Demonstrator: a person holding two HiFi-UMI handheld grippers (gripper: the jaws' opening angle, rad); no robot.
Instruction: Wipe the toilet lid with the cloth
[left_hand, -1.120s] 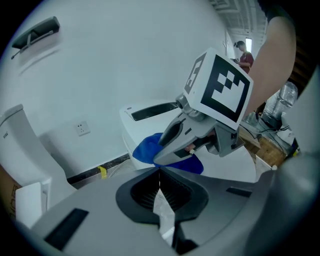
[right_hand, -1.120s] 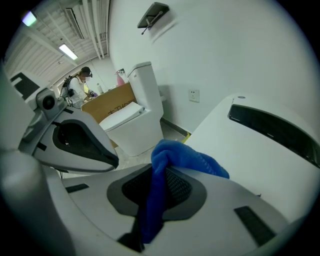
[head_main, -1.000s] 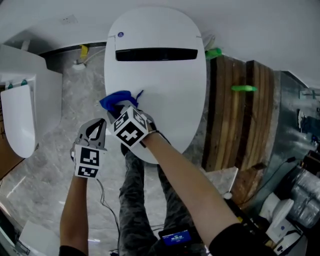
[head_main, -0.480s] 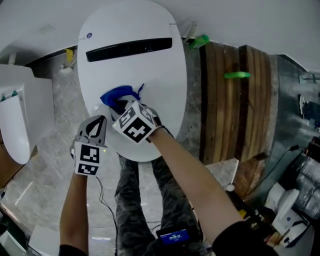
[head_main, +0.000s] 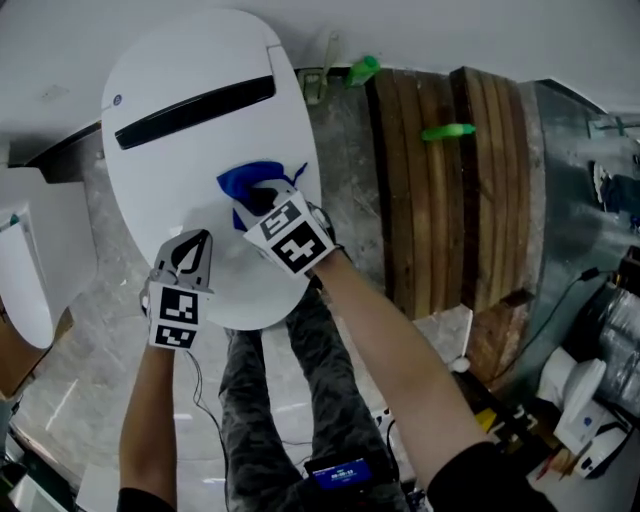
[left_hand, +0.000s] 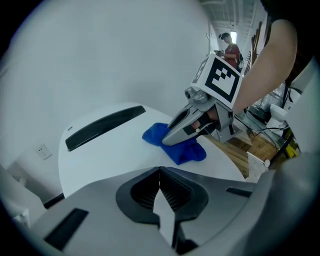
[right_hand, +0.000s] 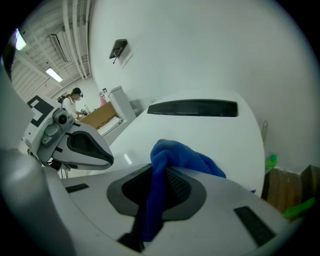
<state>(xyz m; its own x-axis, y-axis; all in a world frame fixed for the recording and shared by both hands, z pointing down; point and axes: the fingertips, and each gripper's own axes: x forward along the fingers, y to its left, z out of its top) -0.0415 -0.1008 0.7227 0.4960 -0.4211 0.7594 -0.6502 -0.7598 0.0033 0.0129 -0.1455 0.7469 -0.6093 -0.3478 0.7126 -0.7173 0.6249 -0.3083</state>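
Note:
The white toilet lid (head_main: 170, 140) fills the upper left of the head view, with a dark slot (head_main: 195, 100) across its back. A blue cloth (head_main: 250, 183) lies bunched on the lid's right part. My right gripper (head_main: 262, 203) is shut on the blue cloth (right_hand: 167, 155) and presses it onto the lid (right_hand: 215, 130). My left gripper (head_main: 186, 250) hovers over the lid's near left edge, shut with nothing between its jaws. In the left gripper view the cloth (left_hand: 175, 147) sits under the right gripper (left_hand: 172, 137).
A wooden slatted panel (head_main: 450, 190) stands to the right of the toilet, with green items (head_main: 447, 131) at its top. A second white fixture (head_main: 25, 270) is at the far left. Grey marble floor (head_main: 80, 370), the person's legs (head_main: 270, 400), cables and equipment (head_main: 580, 400) lie below.
The right gripper has dragged the blue cloth rightward across the lid toward its right edge. The left gripper went along to the right, over the lid's near rim. The head view shifted, moving the toilet left.

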